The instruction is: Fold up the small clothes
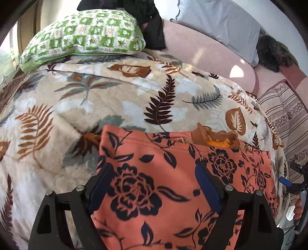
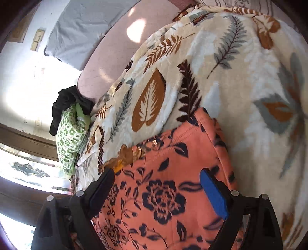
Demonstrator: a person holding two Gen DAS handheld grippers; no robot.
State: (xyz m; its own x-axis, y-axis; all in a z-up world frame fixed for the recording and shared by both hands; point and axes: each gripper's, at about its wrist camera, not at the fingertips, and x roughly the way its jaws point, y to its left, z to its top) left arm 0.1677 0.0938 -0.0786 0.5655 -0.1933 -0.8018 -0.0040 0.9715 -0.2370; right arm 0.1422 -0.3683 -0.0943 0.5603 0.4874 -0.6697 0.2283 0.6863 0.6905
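Note:
An orange garment with a dark navy flower print lies flat on a leaf-patterned blanket. A brown and yellow trim shows at its far edge. My left gripper is open, its jaws spread wide just above the garment. In the right wrist view the same garment lies under my right gripper, which is also open, jaws wide apart over the cloth. The right gripper shows at the right edge of the left wrist view.
A green checked pillow lies at the back left with dark clothing beside it. A pink bolster, a grey pillow and a dark furry item lie behind. A striped cloth lies to the right.

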